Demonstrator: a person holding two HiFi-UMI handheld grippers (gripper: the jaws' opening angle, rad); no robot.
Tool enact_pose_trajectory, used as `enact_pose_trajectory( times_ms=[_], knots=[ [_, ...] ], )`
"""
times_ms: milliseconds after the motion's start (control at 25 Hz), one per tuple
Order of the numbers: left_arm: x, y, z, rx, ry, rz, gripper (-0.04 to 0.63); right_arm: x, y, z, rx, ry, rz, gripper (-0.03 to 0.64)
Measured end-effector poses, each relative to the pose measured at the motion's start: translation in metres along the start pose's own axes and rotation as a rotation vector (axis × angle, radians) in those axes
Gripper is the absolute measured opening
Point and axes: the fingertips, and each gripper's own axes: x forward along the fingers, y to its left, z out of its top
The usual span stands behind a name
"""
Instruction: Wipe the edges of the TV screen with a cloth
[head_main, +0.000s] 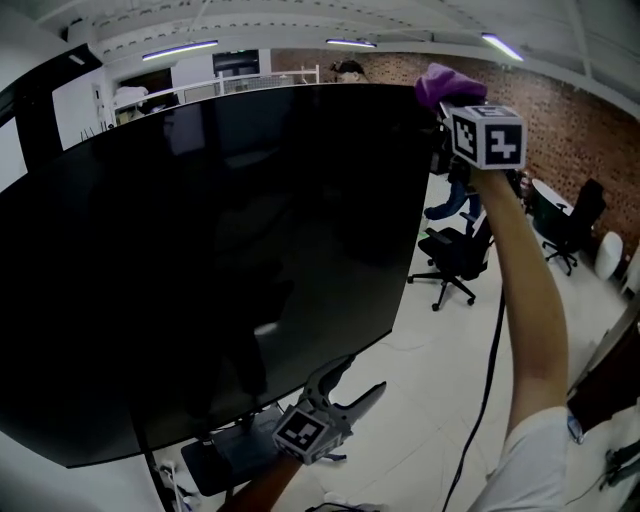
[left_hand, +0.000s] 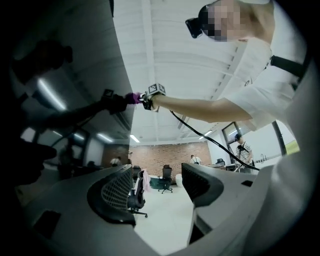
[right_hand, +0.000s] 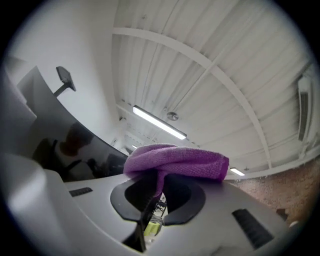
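Pinching cloth (head_main: 447, 84) in right hand-held gripper (right_hand: 156, 195) at TV's (head_main: 200, 260) top-right corner, with left hand-held gripper (head_main: 352, 380) spread, empty. Next, probably: sweep along edge.

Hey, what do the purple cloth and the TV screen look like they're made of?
The cloth looks like soft woven fabric, probably microfibre: it is matte, with a fine nubby texture and rounded folds. The TV screen looks like a smooth glossy black panel. It mirrors lights and room shapes, but whether it is glass or plastic can't be told.
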Motion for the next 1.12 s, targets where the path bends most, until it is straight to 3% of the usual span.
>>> enact_pose_trajectory(
  times_ms=[120,280,480,720,840,960,1120],
  knots=[
    [0.010,-0.005,-0.014,-0.062,0.002,-0.017,0.287,0.001,-0.007,-0.017,0.105,-0.066,0.012,0.051],
    [0.018,-0.001,-0.032,-0.099,0.020,-0.002,0.287,0.003,-0.010,-0.042,0.128,-0.083,-0.001,0.051],
    [0.025,0.000,-0.050,-0.123,0.048,0.029,0.287,-0.012,0.011,-0.107,0.224,-0.088,0.079,0.051],
    [0.029,0.012,-0.072,-0.118,0.044,0.043,0.287,-0.049,0.071,-0.269,0.340,0.020,0.124,0.051],
    [0.014,0.015,-0.086,-0.096,-0.002,0.078,0.264,-0.074,0.116,-0.361,0.427,0.145,0.141,0.049],
    [0.007,0.014,-0.105,-0.094,0.032,0.097,0.264,-0.098,0.149,-0.438,0.498,0.270,0.145,0.049],
    [-0.007,0.020,-0.139,-0.110,0.075,0.127,0.265,-0.128,0.194,-0.526,0.512,0.422,0.155,0.049]
  ],
)
